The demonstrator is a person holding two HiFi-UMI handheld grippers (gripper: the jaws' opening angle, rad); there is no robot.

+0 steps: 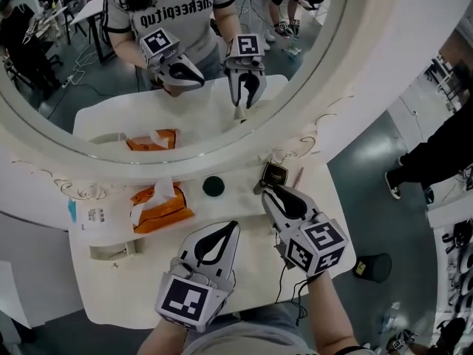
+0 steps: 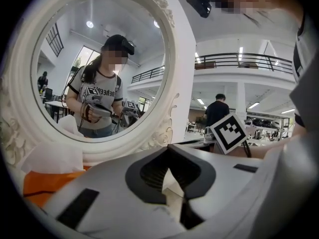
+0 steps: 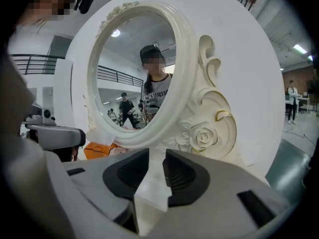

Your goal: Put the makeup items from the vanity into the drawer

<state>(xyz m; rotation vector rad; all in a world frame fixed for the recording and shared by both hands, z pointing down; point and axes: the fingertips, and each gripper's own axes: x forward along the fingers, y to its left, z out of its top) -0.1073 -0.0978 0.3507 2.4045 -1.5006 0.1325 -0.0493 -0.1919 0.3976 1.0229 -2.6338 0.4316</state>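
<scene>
Where one tissue box (image 1: 159, 210) lies, two dark makeup items (image 1: 213, 186) (image 1: 274, 174) sit near.

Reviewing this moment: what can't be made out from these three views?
- Drawer: in no view; the head view shows only the vanity top.
- Dark square item: head view, small, its near edge behind the right gripper; kind unclear.
- Thin stick: head view, too small to identify.
- Black round item: in neither gripper view.
- Print on the white packet: head view, too small to read.
</scene>
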